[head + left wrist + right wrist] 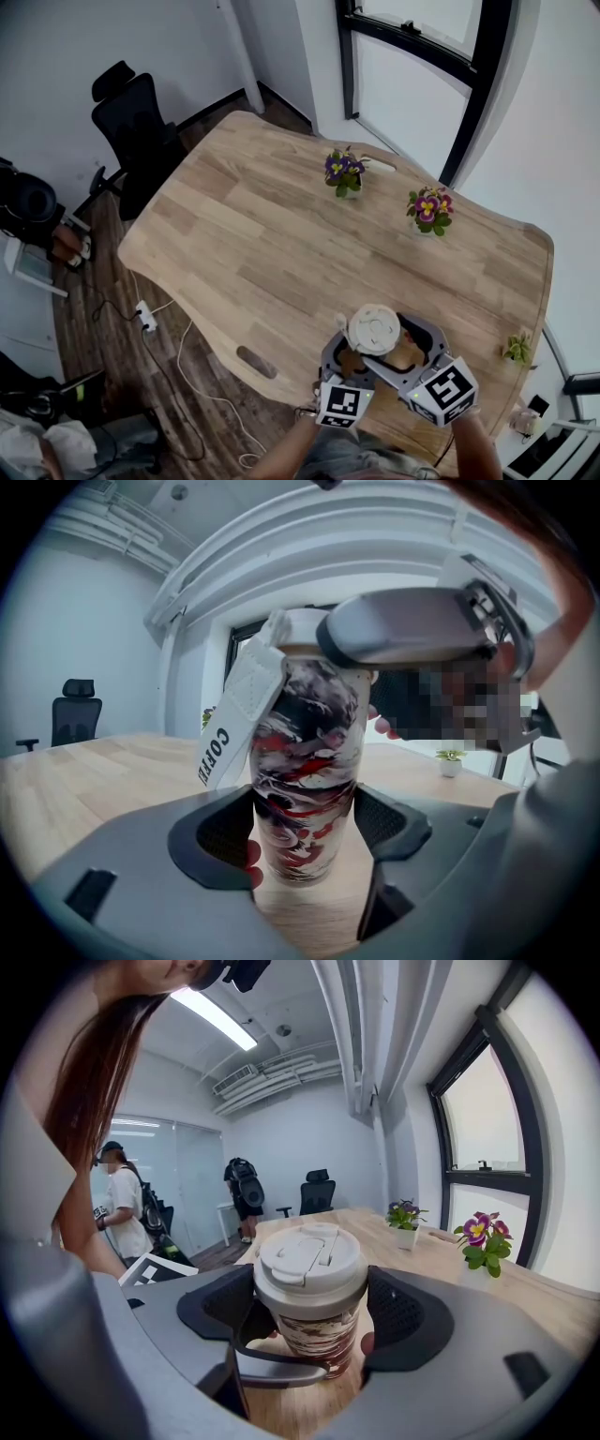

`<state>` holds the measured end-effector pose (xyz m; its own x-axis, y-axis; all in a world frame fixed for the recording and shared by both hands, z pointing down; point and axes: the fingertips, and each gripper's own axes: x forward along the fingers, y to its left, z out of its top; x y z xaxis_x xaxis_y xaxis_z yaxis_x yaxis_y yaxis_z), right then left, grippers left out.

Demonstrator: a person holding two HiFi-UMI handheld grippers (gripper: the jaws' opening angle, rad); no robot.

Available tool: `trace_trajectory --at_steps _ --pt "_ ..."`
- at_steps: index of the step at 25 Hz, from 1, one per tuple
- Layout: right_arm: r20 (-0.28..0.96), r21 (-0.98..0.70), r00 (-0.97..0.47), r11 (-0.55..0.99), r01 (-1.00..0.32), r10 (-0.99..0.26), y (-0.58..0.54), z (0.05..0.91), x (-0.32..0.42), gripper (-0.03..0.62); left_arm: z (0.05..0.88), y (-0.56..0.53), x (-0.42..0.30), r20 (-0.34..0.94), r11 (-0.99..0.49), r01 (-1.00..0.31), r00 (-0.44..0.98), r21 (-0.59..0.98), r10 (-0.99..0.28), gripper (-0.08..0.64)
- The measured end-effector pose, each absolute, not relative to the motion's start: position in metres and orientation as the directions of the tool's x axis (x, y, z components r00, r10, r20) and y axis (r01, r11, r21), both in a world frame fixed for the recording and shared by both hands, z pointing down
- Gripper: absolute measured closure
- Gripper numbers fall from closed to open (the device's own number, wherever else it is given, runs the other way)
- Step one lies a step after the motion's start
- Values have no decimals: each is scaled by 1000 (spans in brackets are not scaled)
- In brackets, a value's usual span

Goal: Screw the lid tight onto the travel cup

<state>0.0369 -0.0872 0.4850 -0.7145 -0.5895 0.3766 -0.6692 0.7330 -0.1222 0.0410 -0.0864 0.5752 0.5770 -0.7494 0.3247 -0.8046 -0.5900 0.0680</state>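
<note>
Wood table (pixel 281 234) carries the cup (pixel 305 761) near our edge, lid (pixel 309 1258) seated. Left gripper (pixel 305 834) brackets its body, right gripper (pixel 314 1321) the lid, both spread, pads off. Tightness we cannot tell; next, we judge, clamp both and twist.

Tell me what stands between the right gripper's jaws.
The travel cup's white lid stands between them, plain in the right gripper view.

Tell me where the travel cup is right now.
In the head view, the travel cup stands upright near the front edge of the wooden table, between the left claw and the right claw.
</note>
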Motion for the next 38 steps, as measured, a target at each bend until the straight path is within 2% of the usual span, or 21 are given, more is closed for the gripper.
trace_trajectory --at_steps 3,11,17,26,31,38 --pt "369 -69 -684 715 -696 -630 -87 485 37 252 575 -87 41 324 -572 -817 560 66 -763 241" --pt "349 -79 -595 610 -789 -724 -88 486 38 252 574 -89 41 313 -536 -842 526 62 -791 241" --pt "341 -136 -638 635 -760 -690 -88 487 39 250 574 -88 41 312 -563 -824 552 63 -774 241" --pt "382 -88 -705 735 -672 -598 -86 489 33 221 576 -84 41 315 -683 -727 666 70 -676 241" --pt "362 -76 -689 716 -694 -628 -88 488 34 222 576 -84 41 330 -696 -715 671 56 -663 241" --pt "342 -68 -609 627 -776 -716 -88 491 34 222 574 -85 40 320 -597 -801 579 51 -750 241"
